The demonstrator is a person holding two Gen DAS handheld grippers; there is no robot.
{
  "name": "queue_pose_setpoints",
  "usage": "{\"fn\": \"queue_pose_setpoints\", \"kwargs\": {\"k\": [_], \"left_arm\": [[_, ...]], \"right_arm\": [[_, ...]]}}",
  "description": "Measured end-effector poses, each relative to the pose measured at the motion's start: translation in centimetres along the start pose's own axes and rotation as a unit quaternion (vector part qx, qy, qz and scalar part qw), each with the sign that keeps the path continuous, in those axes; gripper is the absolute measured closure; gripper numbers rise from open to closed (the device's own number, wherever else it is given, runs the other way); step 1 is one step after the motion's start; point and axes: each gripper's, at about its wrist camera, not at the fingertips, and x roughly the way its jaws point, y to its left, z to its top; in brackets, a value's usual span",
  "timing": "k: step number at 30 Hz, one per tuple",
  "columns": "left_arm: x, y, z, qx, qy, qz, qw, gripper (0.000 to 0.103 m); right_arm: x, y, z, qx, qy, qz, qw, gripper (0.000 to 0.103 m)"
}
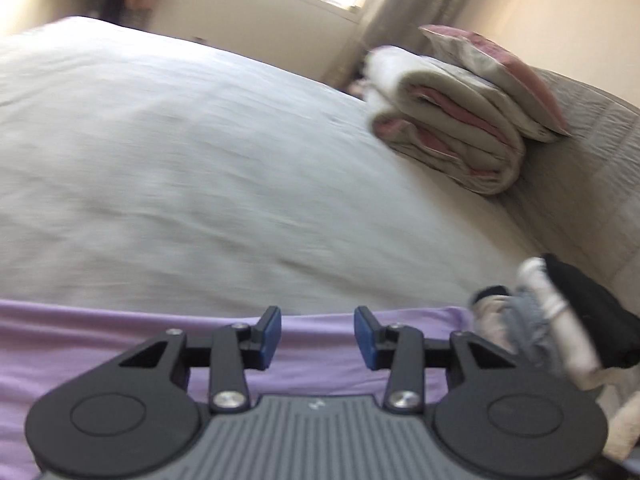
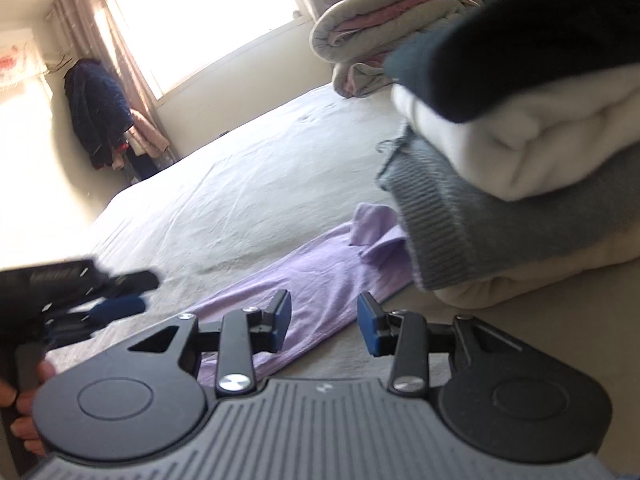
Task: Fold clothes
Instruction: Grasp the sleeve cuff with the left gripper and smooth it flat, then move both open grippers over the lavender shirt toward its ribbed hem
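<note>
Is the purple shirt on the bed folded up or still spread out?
Folded into a long narrow strip. The purple shirt lies flat on the bed, one corner turned up beside the pile of folded clothes.

No text, label or number is legible; the left hand-held gripper (image 2: 116, 292) bears only blurred print.

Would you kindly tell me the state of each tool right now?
Left tool: open, nothing between its pads, above the lilac garment.
Right tool: open, holding nothing.
</note>
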Motion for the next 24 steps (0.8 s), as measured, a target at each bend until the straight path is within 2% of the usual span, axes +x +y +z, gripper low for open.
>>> {"fn": "queue_pose_setpoints", "kwargs": {"k": [3,7,10,16,19,22,24], "left_arm": [[-3.3,5.2,-0.1,-0.01,-0.018,0.054,0.9983,0.062],[-8.1,11.5,-0.8,-0.007,-0.037,0.125,0.9915,0.062],[-11.2,15.0,-1.7,-0.013,-0.044,0.155,0.9868,0.062],[-15.8,18.9,-3.7,-0.011,-0.055,0.169,0.984,0.061],[-16.3,20.1,-4.7,-0.013,-0.071,0.162,0.9842,0.059],[-16.5,21.6,-5.8,-0.029,-0.08,0.148,0.9854,0.058],[-16.3,22.2,-5.8,-0.033,-0.071,0.144,0.9866,0.057]], "right_arm": [[0.9,1.3,-0.4,-0.021,0.005,0.0,1.0,0.062],[2.2,3.4,-0.8,-0.06,0.009,-0.009,0.998,0.062],[2.6,4.9,-1.1,-0.086,0.008,-0.006,0.996,0.062],[2.7,8.5,-2.1,-0.085,0.039,0.045,0.995,0.062],[3.5,10.5,-2.6,-0.081,0.055,0.076,0.992,0.062],[5.1,11.8,-3.6,-0.091,0.079,0.076,0.99,0.062],[6.0,12.0,-4.4,-0.093,0.099,0.062,0.989,0.062]]}}
